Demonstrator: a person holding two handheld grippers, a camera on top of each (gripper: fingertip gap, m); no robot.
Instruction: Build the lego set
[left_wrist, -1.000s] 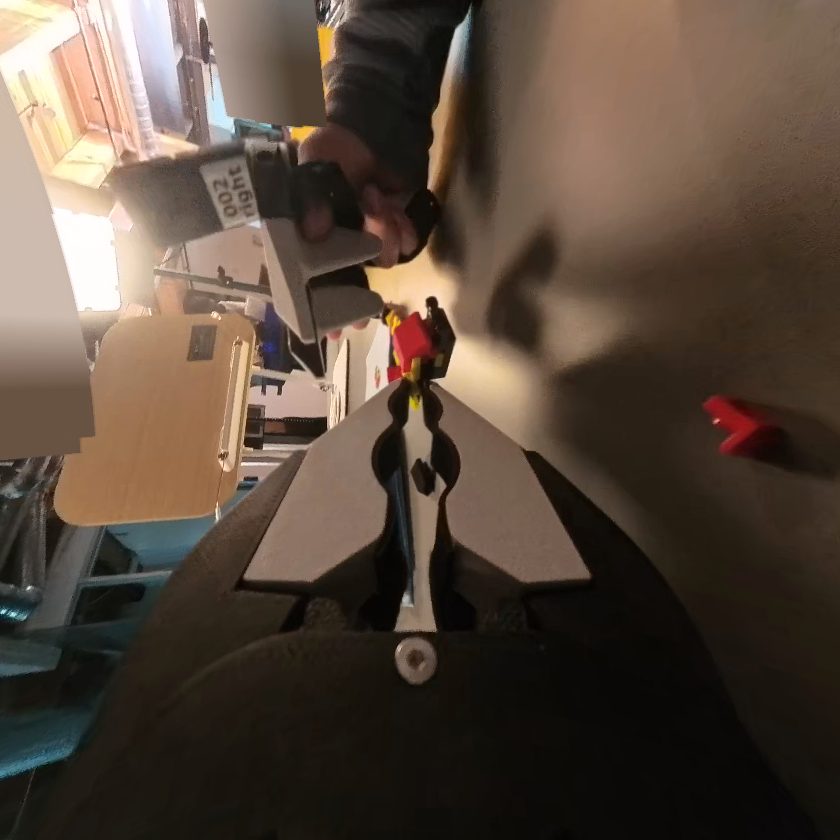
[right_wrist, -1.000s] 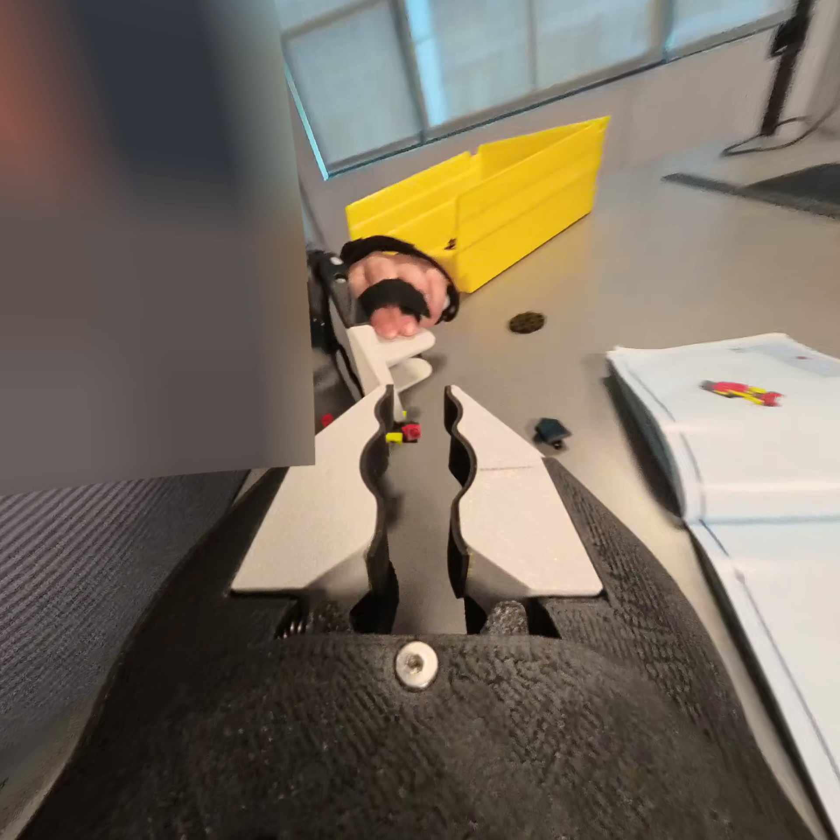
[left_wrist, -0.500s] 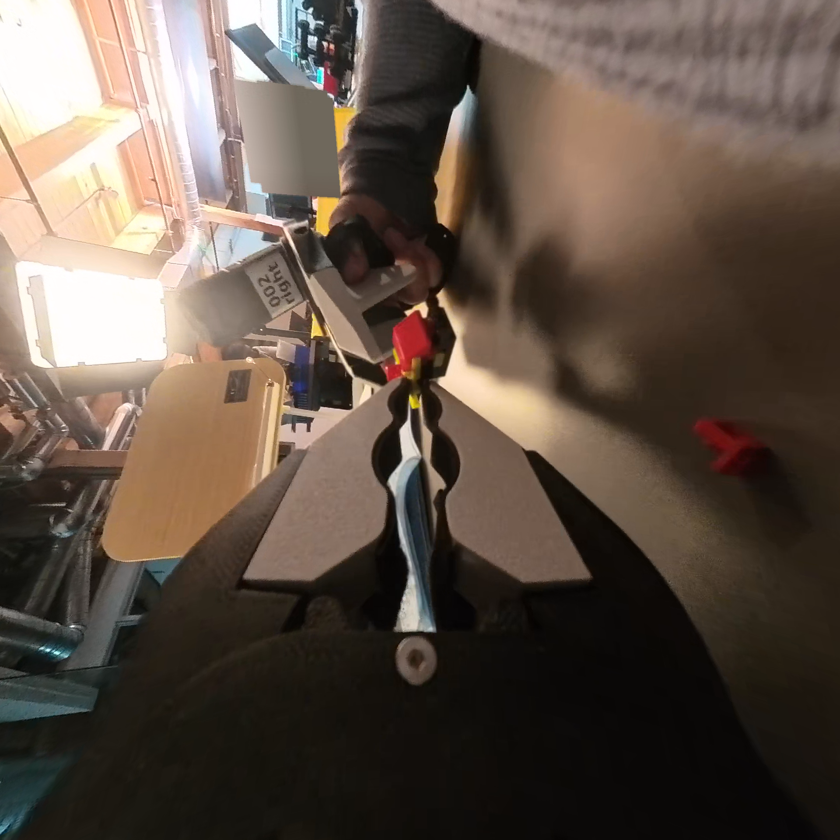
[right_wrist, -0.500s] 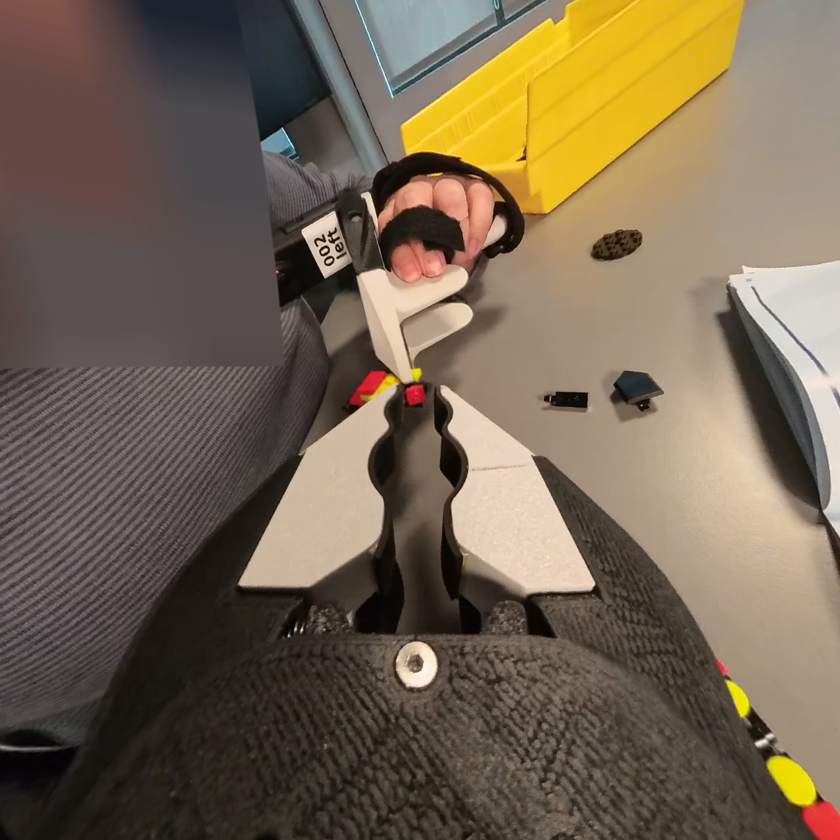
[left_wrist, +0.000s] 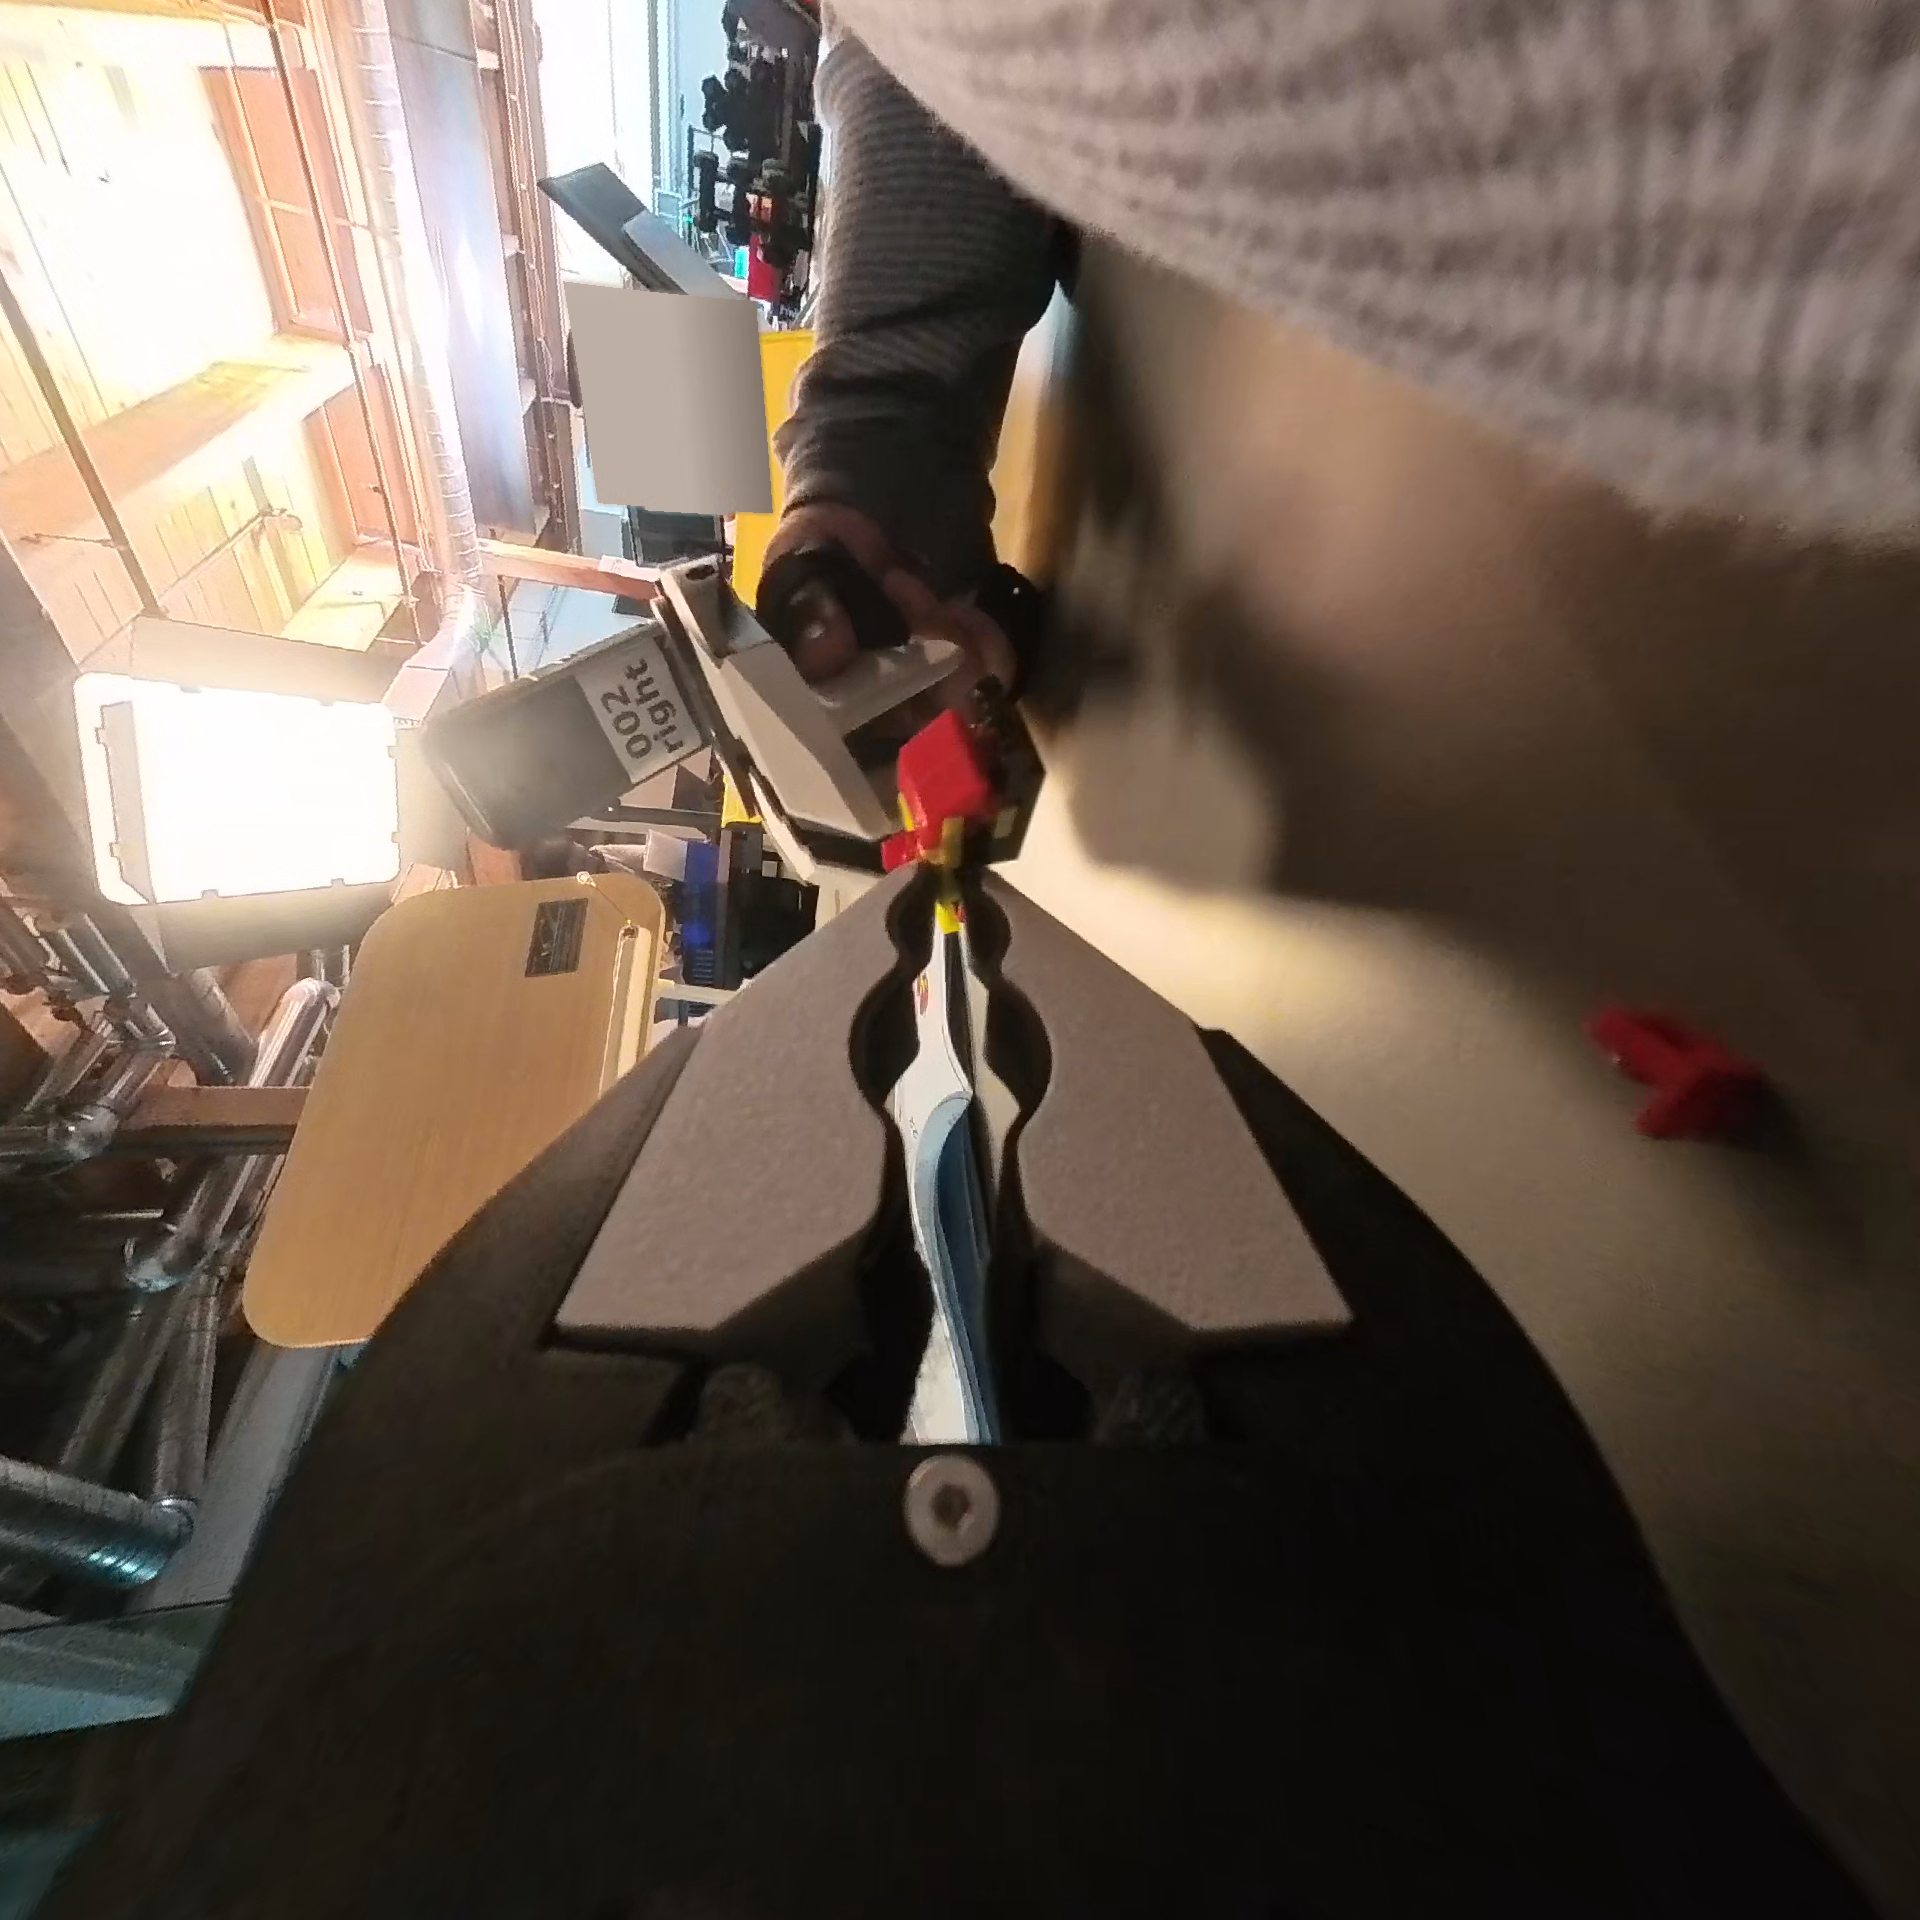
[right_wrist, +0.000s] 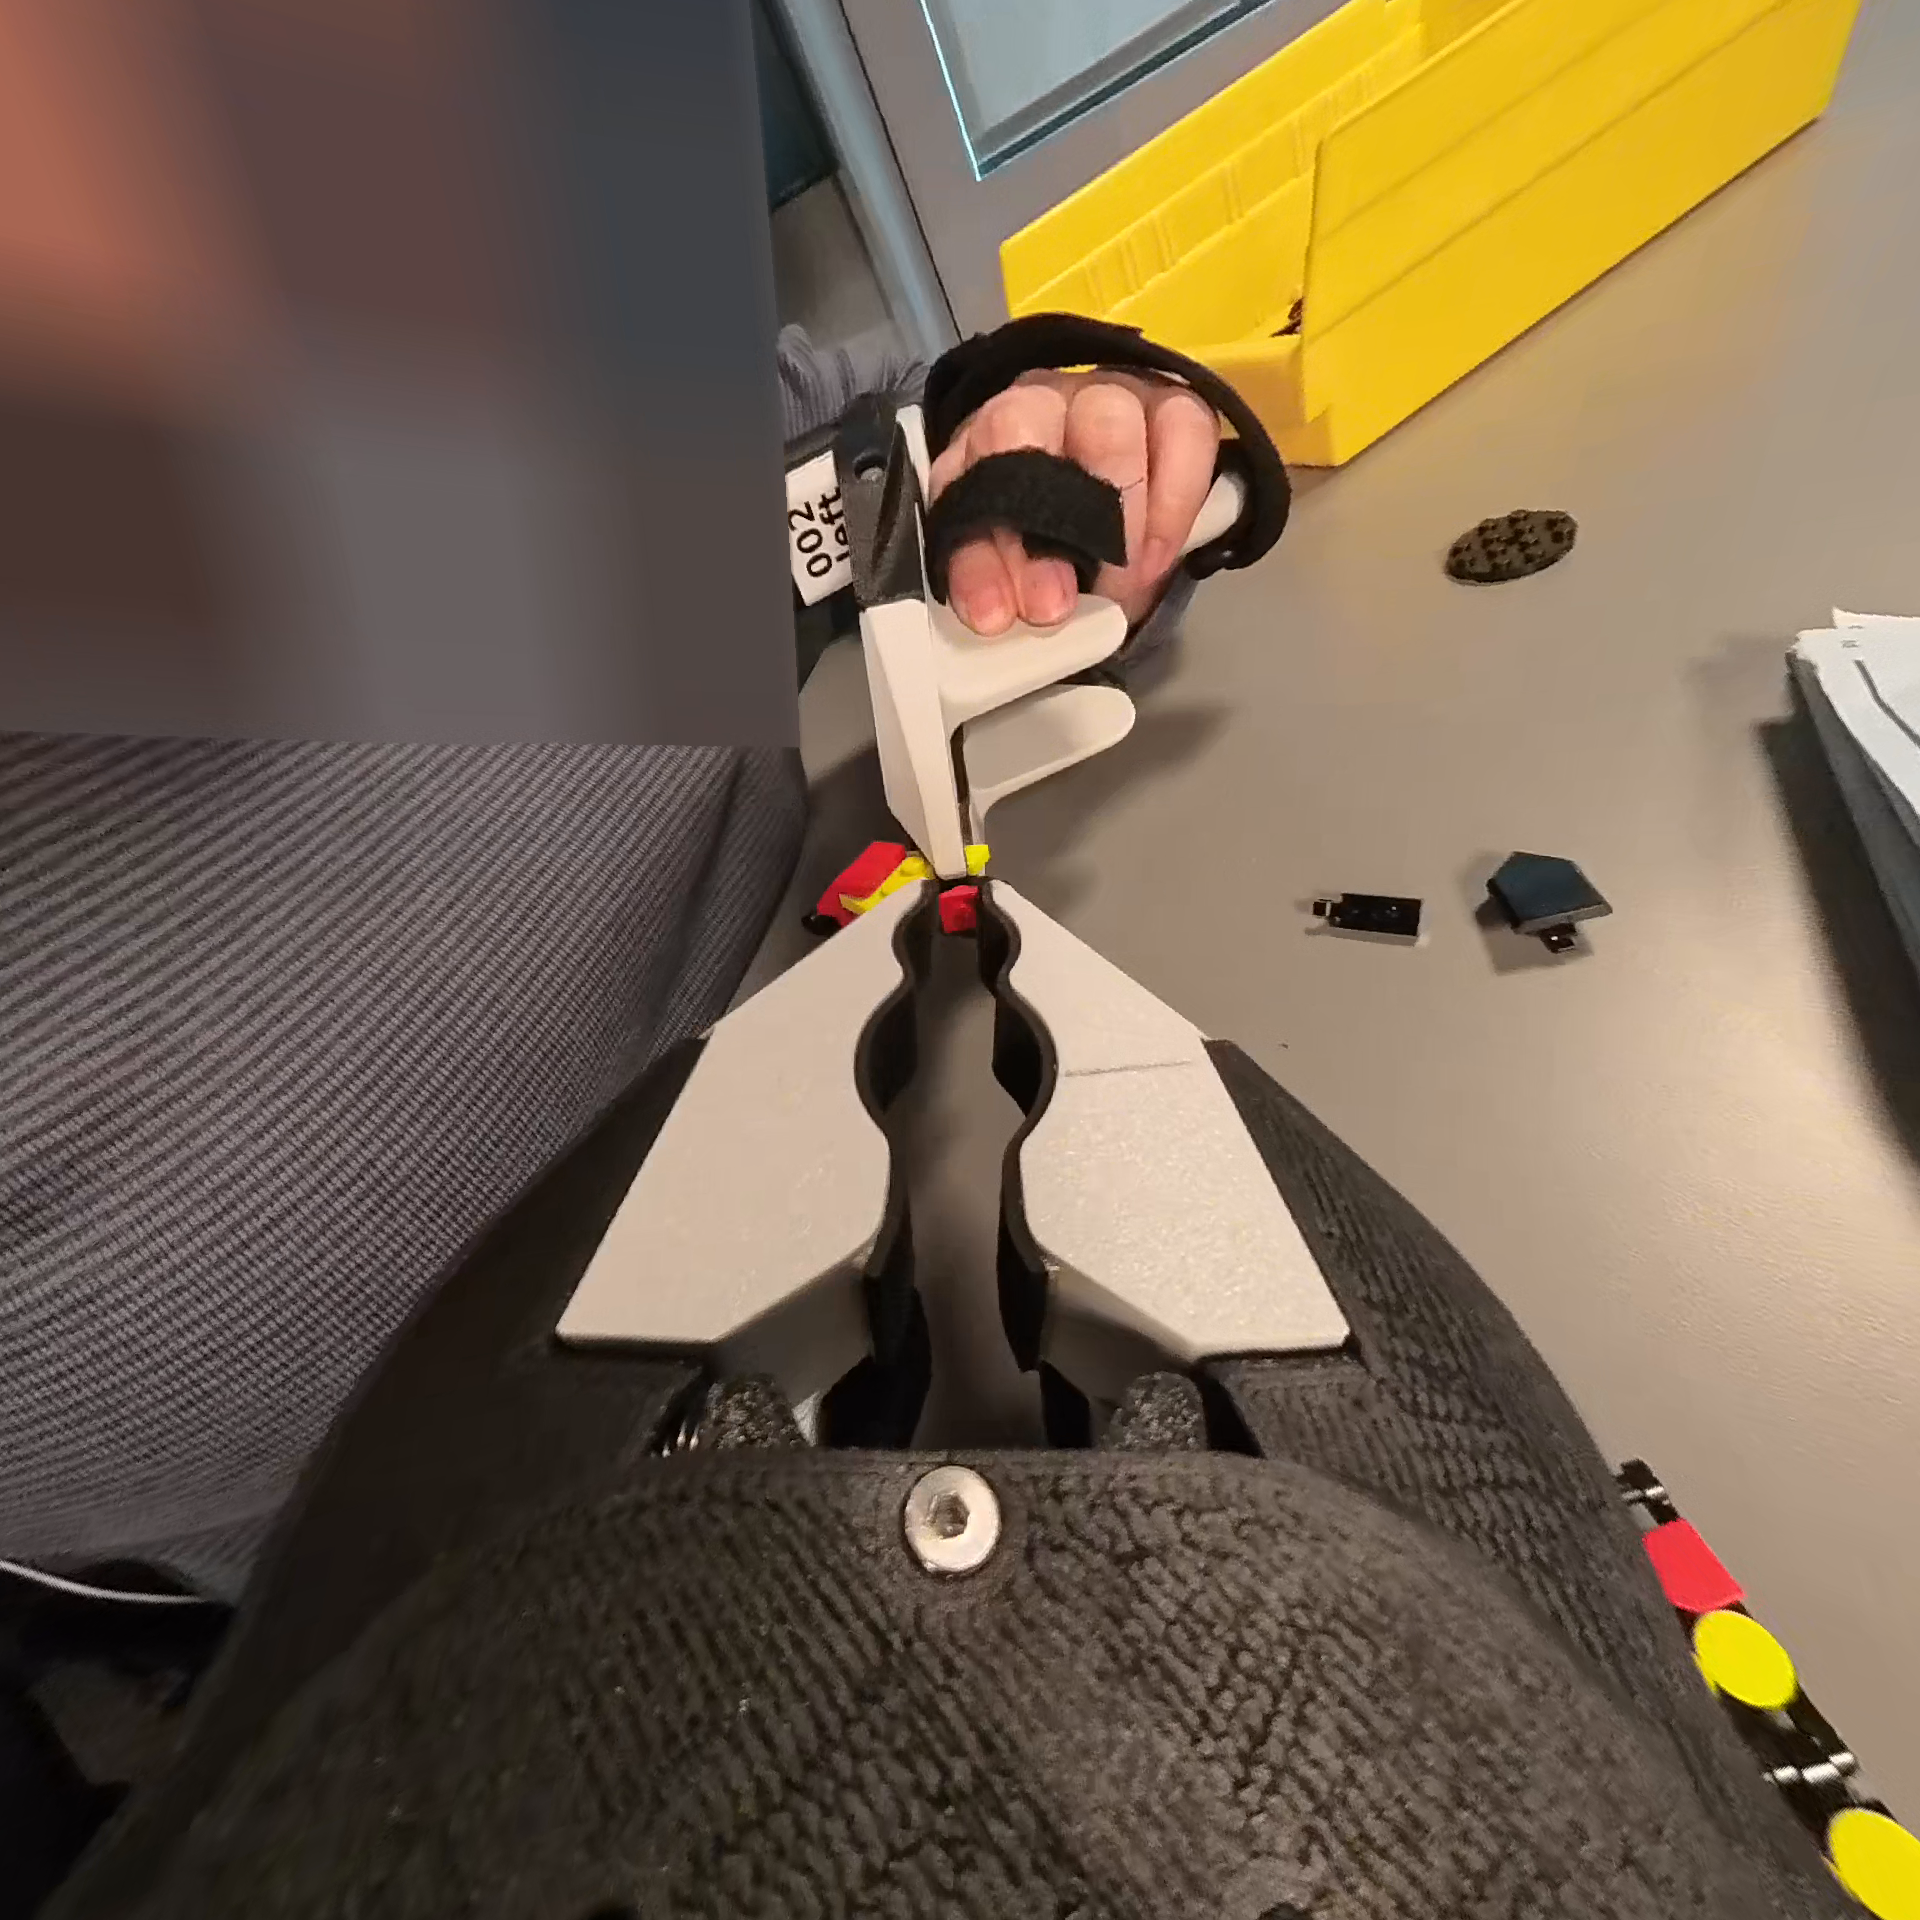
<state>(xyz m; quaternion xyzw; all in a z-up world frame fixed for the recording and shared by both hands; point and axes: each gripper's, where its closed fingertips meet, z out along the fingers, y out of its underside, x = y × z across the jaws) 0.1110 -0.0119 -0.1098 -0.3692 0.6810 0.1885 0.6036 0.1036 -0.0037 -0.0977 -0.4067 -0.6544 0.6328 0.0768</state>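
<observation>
Assembly (left_wrist: 951, 805): small red, yellow and black LEGO build, held off the grey table (right_wrist: 1455, 1143) at the meeting point of both tools.

Left gripper (left_wrist: 948, 883): fingers nearly together, clamped on the yellow end of the assembly at the very tips. Tool rolled on its side, so the table runs up the right of the left wrist view.

Right gripper (right_wrist: 958, 902): fingertips drawn close around a small red brick (right_wrist: 956, 906) on the assembly; firm clamping cannot be told for certain, since the brick sits right at the tip gap.

Key relation: assembly dead ahead of both pairs of fingers, pinched between 2 tools meeting roughly nose to nose. Neither hand clearly nearer.

Orientation: long axis hard to judge at this size; apparently running from the left tips toward the right tool, red block foremost.

Loose parts, right wrist view: 1 red-and-yellow piece (right_wrist: 868, 883) just beside the left tool's tips; 2 dark pieces (right_wrist: 1366, 918) (right_wrist: 1546, 891) lying apart to the right; 1 dark round studded plate (right_wrist: 1512, 544) near the yellow bin (right_wrist: 1507, 187). 1 red piece (left_wrist: 1688, 1081) alone in the left view.

Judgement: pressing or seating step in hand; misalignment the main risk.
</observation>
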